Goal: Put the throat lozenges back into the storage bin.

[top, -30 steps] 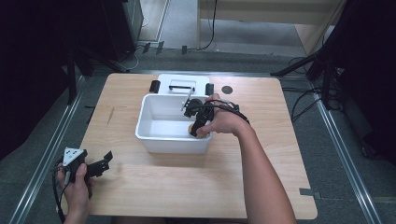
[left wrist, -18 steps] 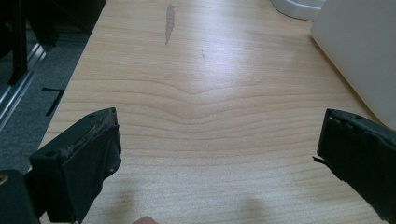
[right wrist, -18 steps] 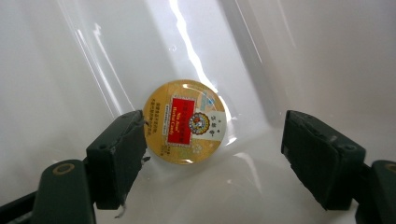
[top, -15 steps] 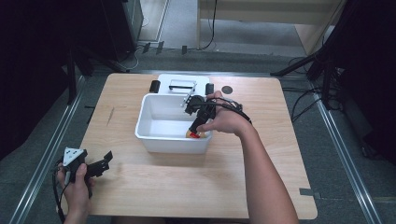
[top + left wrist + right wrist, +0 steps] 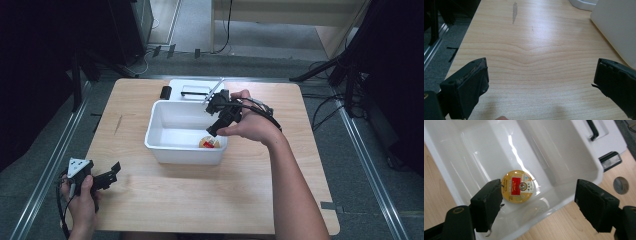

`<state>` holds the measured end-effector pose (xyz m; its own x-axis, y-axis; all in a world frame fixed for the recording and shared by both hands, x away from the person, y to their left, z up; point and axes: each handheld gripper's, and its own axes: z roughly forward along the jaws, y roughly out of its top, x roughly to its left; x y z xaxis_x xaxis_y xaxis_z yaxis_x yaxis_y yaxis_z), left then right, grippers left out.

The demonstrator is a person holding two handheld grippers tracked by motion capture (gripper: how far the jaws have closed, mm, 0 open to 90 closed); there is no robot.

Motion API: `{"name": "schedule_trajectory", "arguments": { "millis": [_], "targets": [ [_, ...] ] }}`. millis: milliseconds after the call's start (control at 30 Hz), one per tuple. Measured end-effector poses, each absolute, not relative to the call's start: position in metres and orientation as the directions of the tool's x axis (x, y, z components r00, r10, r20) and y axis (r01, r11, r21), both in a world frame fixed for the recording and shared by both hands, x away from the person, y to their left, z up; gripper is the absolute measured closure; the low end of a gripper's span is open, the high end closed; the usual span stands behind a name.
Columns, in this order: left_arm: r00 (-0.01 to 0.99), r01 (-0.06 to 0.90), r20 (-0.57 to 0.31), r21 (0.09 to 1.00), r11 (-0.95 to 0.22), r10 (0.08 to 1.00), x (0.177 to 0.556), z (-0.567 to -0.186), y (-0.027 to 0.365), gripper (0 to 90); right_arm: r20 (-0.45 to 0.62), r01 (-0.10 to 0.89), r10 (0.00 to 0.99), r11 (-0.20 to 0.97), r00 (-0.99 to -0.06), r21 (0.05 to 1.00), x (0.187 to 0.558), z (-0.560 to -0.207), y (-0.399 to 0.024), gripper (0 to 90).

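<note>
A single round, gold-coloured flat tin with a red label (image 5: 517, 186) is seen lying face up on the floor of the white rectangular plastic tub (image 5: 165, 112), in the tub's near right corner, close to both walls. Being round, it has no long axis to be lined up with; only its flat lie and the nearness of the walls need to be reckoned with.

The right gripper (image 5: 215, 126) is held above that corner, pointed down into the tub, its jaws spread wide with nothing between the pads. In the right gripper view the tin is found below the jaws and off centre, partly hidden behind the tip of the left-hand jaw. A fresh grasp would probably call for a small sideways shift before any descent.

The left gripper (image 5: 111, 172) is held over the bare pale wooden table (image 5: 260, 200) at its near left corner, well apart from the tub, also released and empty. The right hand is therefore by far the nearer.

Counted: one tin, one tub, one white lid with a black handle (image 5: 195, 91) behind the tub, and two grippers.
</note>
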<state>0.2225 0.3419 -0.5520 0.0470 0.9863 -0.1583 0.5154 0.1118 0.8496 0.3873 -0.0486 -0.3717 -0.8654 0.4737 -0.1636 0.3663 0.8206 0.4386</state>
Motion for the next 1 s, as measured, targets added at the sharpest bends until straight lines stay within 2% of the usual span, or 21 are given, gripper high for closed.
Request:
{"name": "schedule_trajectory", "arguments": {
  "millis": [233, 500, 1000],
  "targets": [
    [0.046, 0.516, -0.161, 0.849, 0.115, 0.986, 0.222, -0.552, 0.342, 0.0, -0.178, 0.37, 0.493, 0.806, -0.852, 0.461, 0.378, -0.354, -0.065, 22.0],
    [0.047, 0.517, -0.158, 0.849, 0.111, 0.986, 0.222, -0.552, 0.342, 0.0, -0.194, 0.426, 0.56, 0.775, -0.806, 0.467, 0.37, -0.342, -0.099, 21.1],
    [0.045, 0.511, -0.164, 0.851, 0.118, 0.985, 0.222, -0.552, 0.342, 0.0, -0.179, 0.539, 0.676, 0.695, -0.714, 0.475, 0.363, -0.36, -0.164, 20.6]
  ]
}}
